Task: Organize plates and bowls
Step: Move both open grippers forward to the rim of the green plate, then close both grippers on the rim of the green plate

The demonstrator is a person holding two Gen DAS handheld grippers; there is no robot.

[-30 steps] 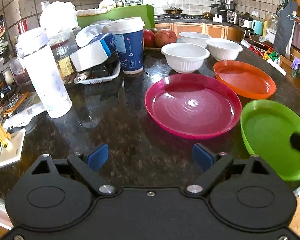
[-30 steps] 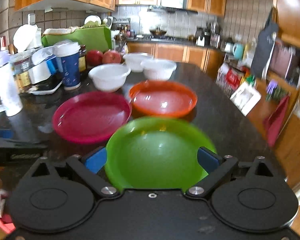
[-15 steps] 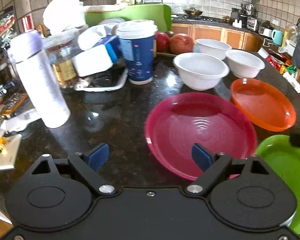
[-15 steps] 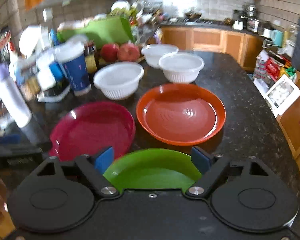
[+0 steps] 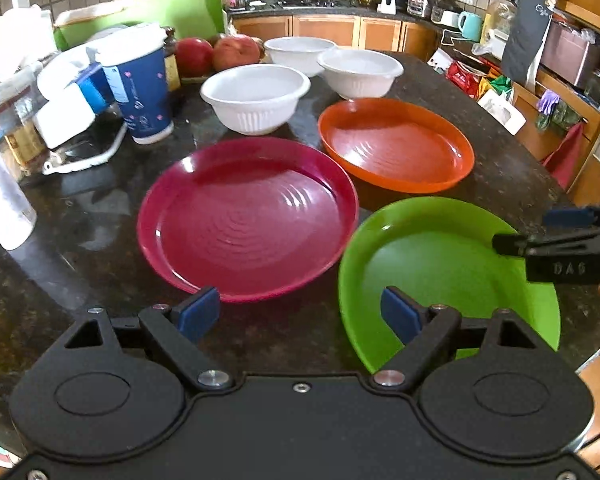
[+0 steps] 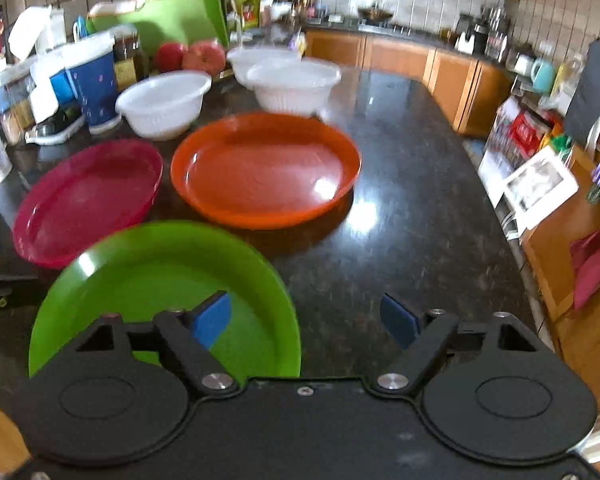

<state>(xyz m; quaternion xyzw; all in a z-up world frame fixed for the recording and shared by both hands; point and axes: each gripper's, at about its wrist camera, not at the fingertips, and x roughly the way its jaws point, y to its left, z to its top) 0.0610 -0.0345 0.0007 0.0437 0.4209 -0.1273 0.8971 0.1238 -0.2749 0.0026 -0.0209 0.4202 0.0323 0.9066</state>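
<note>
1. Three plates lie on the dark surface (image 5: pixel 440 92): pink plate (image 5: pixel 248 216) at the centre, orange plate (image 5: pixel 396 144) at 1 o'clock, green plate (image 5: pixel 440 264) at 4 o'clock.
2. Three white bowls (image 5: pixel 256 98) stand at 12 o'clock.
3. Left hand-held gripper (image 5: pixel 300 312) gapes wide, holding nothing.
4. Right hand-held gripper (image 6: pixel 306 318), jaws just closing, straddles the green plate's rim without touching it.

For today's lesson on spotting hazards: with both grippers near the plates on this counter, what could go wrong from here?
1. The green plate lies near the counter edge; a nudge from the right gripper, whose jaws have just been closing with only its rim between them, might push it off.
2. The left gripper, open, could knock the red plate.
</note>
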